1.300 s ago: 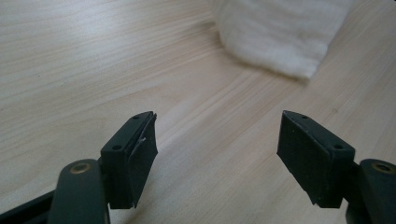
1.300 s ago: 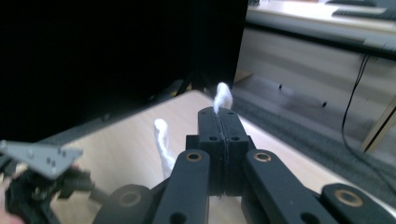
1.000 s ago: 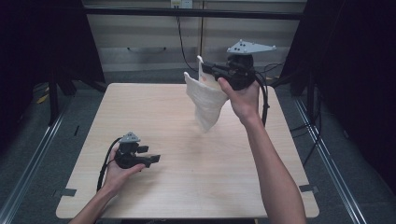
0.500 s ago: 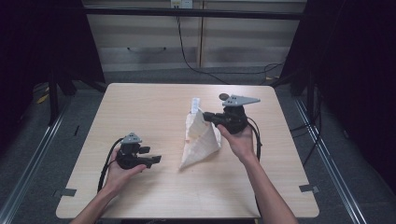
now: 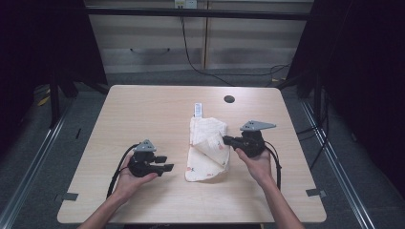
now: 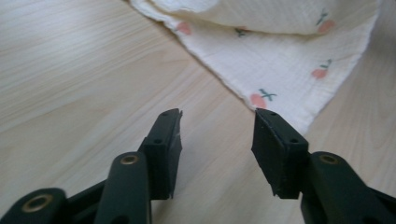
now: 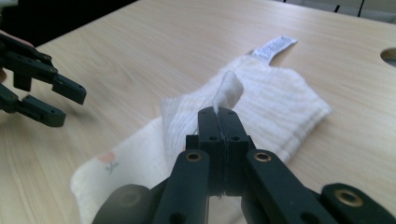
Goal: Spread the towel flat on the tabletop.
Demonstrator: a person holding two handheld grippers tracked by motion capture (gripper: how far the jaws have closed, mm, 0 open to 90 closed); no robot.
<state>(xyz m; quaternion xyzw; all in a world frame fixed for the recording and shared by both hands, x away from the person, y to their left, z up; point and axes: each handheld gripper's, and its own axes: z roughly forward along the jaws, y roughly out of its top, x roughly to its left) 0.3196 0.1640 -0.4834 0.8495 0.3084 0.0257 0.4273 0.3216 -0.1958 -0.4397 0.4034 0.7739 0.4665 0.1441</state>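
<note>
A cream cloth (image 5: pixel 206 152) printed with small pink fruit lies in loose folds on the middle of the table, its white label (image 5: pixel 197 109) at the far end. My right gripper (image 5: pixel 225 140) is low at the cloth's right side, shut on a corner of the cloth (image 7: pixel 229 88) that sticks up past the closed jaws (image 7: pixel 218 116). My left gripper (image 5: pixel 167 164) rests on the table just left of the cloth. Its jaws have just been closing and stand partly open (image 6: pixel 217 135) with bare wood between them. The cloth's near hem (image 6: pixel 280 65) lies just beyond them.
The wooden table (image 5: pixel 143 109) has a round cable hole (image 5: pixel 229 99) at the back right. The left gripper (image 7: pixel 44 100) faces the cloth in the right gripper view. Cables trail from both grippers toward the near edge. Dark floor and metal rails surround the table.
My right hand came down from high over the far side, and the hanging cloth now lies on the table. The left gripper shifted slightly toward the cloth and its jaws narrowed.
</note>
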